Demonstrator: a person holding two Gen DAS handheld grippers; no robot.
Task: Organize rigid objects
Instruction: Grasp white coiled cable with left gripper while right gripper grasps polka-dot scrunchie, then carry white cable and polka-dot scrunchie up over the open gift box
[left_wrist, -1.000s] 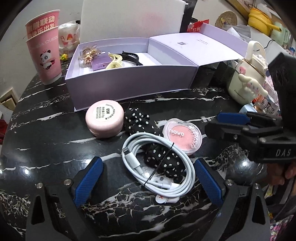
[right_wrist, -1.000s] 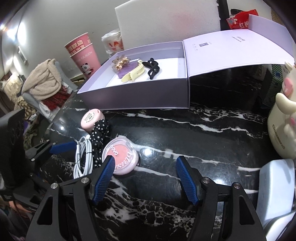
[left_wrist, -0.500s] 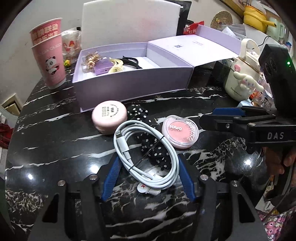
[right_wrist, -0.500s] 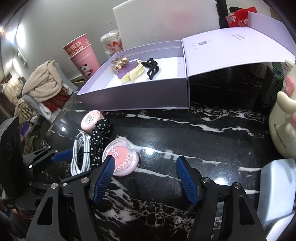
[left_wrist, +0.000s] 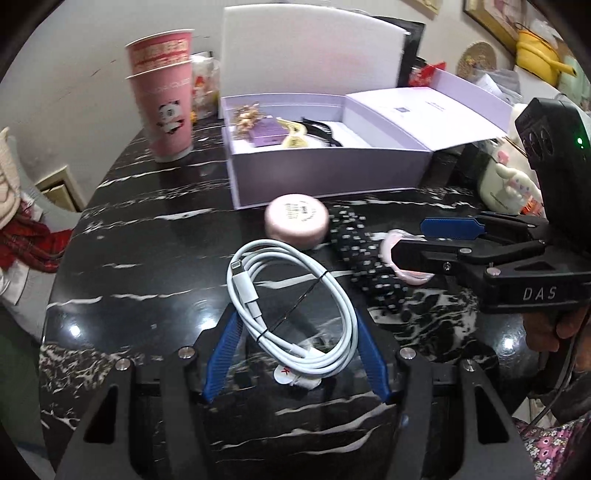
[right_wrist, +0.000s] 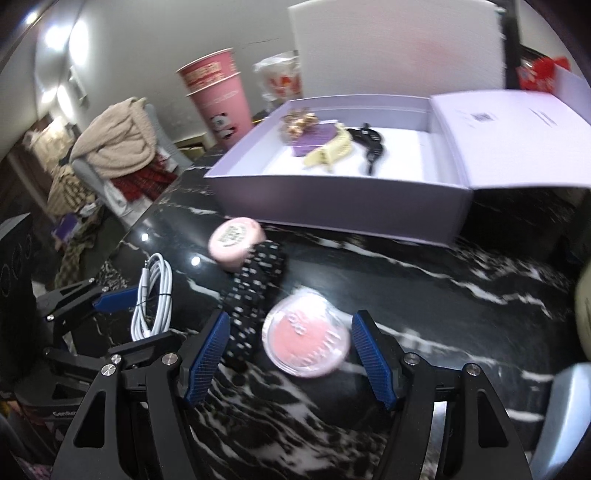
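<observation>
left gripper (left_wrist: 295, 354) is clamped on the cable (left_wrist: 291, 302), box (left_wrist: 328, 173) dead ahead, while the right gripper (right_wrist: 288, 354) sits wide around the blush (right_wrist: 306, 338), not gripping it yet

Your left gripper (left_wrist: 295, 350) clamps a coiled white cable (left_wrist: 291, 302); a round pink blush compact (right_wrist: 306, 338) lies flat between your right gripper's (right_wrist: 291, 354) open pads.
</observation>
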